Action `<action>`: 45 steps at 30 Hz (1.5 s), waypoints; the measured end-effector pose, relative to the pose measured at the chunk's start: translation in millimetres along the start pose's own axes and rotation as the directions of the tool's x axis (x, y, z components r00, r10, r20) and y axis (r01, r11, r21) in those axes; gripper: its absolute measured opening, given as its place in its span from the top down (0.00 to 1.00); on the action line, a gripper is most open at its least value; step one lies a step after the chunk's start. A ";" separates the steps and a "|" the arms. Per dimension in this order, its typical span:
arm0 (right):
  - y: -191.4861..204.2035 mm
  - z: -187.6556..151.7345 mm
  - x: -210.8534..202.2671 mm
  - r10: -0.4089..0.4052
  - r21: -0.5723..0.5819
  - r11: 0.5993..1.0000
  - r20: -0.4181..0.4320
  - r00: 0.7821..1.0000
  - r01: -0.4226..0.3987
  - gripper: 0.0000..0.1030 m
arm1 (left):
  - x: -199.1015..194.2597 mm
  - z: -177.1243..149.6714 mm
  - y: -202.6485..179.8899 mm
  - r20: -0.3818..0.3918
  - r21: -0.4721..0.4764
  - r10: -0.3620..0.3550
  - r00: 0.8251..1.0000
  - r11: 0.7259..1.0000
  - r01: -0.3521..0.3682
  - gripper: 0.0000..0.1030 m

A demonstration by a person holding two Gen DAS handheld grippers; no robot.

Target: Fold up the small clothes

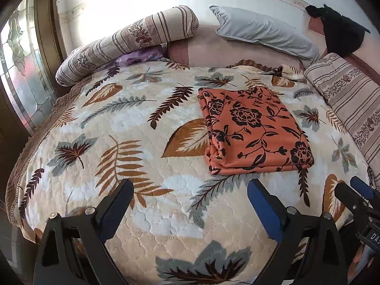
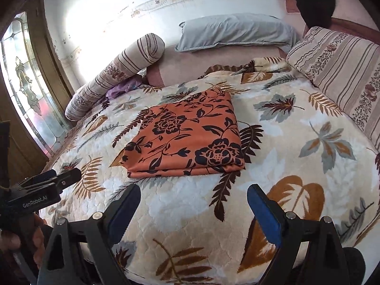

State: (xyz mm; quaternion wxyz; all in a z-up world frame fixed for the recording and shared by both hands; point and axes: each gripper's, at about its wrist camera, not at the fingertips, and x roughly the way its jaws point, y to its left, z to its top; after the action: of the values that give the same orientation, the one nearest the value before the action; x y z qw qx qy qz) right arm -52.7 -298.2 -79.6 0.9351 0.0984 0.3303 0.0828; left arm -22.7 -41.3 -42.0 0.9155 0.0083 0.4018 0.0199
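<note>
An orange cloth with black flowers (image 1: 254, 128) lies folded into a flat rectangle on the leaf-patterned bedspread (image 1: 133, 142). It also shows in the right wrist view (image 2: 187, 135). My left gripper (image 1: 190, 190) is open and empty, held above the bedspread short of the cloth's near edge and a little left of it. My right gripper (image 2: 193, 196) is open and empty, just short of the cloth's near edge. The right gripper also shows at the right edge of the left wrist view (image 1: 353, 190); the left gripper shows at the left edge of the right wrist view (image 2: 59, 178).
A striped bolster (image 1: 123, 45) and a purple cloth (image 1: 140, 57) lie at the far left of the bed. A grey pillow (image 1: 263, 30) leans at the head. A striped cushion (image 1: 349, 97) lies along the right. A black garment (image 1: 339, 30) hangs far right. A glass door (image 1: 21, 71) stands left.
</note>
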 end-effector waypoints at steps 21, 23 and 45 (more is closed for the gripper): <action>5.1 7.0 8.3 -0.059 -0.078 0.995 0.008 0.998 0.059 0.10 | 9.3 11.9 -6.6 0.011 -0.014 0.029 1.000 0.999 -0.029 0.06; 6.1 9.5 7.4 -0.064 -0.087 0.994 0.004 0.998 0.065 0.10 | 5.1 12.1 -5.3 0.021 -0.018 0.037 0.999 0.999 -0.036 0.06; 16.6 34.8 14.5 -0.120 -0.104 0.988 -0.089 0.989 0.110 0.10 | -7.4 29.5 6.3 0.049 -0.093 -0.042 0.998 0.995 0.046 0.06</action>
State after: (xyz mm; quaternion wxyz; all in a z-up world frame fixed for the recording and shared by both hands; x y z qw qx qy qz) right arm -21.0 -283.5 -57.8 0.9252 0.0289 0.3751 0.0494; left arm -6.3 -35.3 -16.4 0.9242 -0.0430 0.3790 0.0183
